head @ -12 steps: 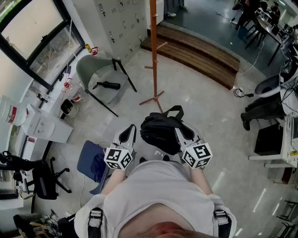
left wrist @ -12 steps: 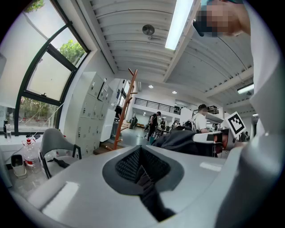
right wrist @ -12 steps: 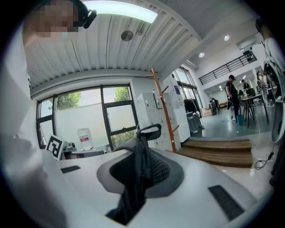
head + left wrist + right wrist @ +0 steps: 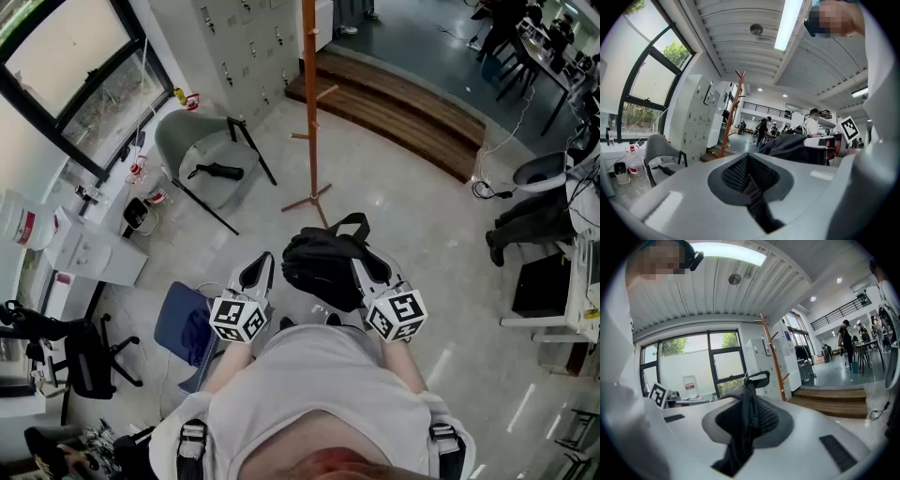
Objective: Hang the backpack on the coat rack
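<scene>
Backpack (image 4: 323, 267) held up by one strap, facing the rack (image 4: 309, 103) but not yet near it.

The right tongs (image 4: 749, 404) are clenched on a dark strap (image 4: 743, 427) that drapes down between their pads. The backpack hangs against them, just ahead of the person (image 4: 319, 403). Pinching the strap rather than the bulk probably leaves the loop (image 4: 349, 222) on top free and turned toward the rack, ready to drop over a peg. The left tongs (image 4: 749, 171) are closed together. In the head view they sit just beside the backpack, apparently not touching it, likely kept in reserve to steady or lift it. A dark sliver at their seam is too unclear to name. The rack stands well apart ahead, so closing that gap looks like the next need.
</scene>
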`<state>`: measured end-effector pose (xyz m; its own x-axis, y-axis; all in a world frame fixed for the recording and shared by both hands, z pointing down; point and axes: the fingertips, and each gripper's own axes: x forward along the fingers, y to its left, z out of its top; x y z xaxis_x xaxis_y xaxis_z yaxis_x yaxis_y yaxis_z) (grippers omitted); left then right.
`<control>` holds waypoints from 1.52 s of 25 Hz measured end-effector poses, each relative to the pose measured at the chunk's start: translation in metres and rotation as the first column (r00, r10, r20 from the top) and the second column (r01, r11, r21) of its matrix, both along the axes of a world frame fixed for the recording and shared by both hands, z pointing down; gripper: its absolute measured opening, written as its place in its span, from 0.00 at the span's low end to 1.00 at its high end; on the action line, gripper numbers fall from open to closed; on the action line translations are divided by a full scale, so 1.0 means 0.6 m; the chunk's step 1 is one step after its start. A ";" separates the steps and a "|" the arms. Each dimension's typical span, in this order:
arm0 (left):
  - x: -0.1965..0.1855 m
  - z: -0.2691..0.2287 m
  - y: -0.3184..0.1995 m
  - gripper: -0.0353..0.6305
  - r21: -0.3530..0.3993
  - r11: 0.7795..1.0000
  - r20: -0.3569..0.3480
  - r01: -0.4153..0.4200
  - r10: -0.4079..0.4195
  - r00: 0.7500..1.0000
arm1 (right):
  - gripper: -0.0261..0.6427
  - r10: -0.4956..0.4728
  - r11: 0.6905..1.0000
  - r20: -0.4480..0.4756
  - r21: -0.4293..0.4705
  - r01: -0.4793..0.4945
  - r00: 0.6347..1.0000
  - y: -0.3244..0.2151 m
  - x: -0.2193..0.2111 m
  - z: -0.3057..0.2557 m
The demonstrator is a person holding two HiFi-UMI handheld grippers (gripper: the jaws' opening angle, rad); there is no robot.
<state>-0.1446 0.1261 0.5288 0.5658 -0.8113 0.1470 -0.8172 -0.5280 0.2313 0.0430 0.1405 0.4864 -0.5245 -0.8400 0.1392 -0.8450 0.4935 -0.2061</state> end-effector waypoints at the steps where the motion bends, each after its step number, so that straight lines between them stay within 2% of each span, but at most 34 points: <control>1: 0.000 0.000 0.001 0.07 0.000 1.000 0.000 0.004 -0.004 1.000 | 0.13 -0.002 1.000 -0.001 -0.001 0.002 1.000 -0.001 0.000 0.001; 10: -0.001 0.005 0.008 0.07 0.010 0.998 0.010 0.060 -0.060 0.998 | 0.13 -0.023 1.000 0.008 -0.006 0.023 1.000 -0.012 0.009 0.014; 18: 0.076 -0.003 -0.006 0.07 0.011 0.994 0.022 0.104 -0.105 0.994 | 0.13 -0.068 0.998 0.039 -0.001 0.068 0.997 -0.040 0.082 0.006; 25: 0.086 -0.008 -0.017 0.07 0.027 0.992 0.032 0.124 -0.124 0.992 | 0.13 -0.062 0.998 0.049 -0.006 0.063 0.997 -0.064 0.099 0.013; 32: 0.089 0.010 -0.081 0.07 0.018 0.995 0.025 0.097 -0.097 0.995 | 0.13 -0.025 0.999 0.050 -0.019 0.026 0.998 -0.116 0.110 0.023; 38: 0.072 0.036 -0.187 0.07 -0.002 0.998 0.001 0.056 -0.056 0.998 | 0.13 0.001 0.999 0.014 -0.045 0.000 1.000 -0.201 0.082 0.042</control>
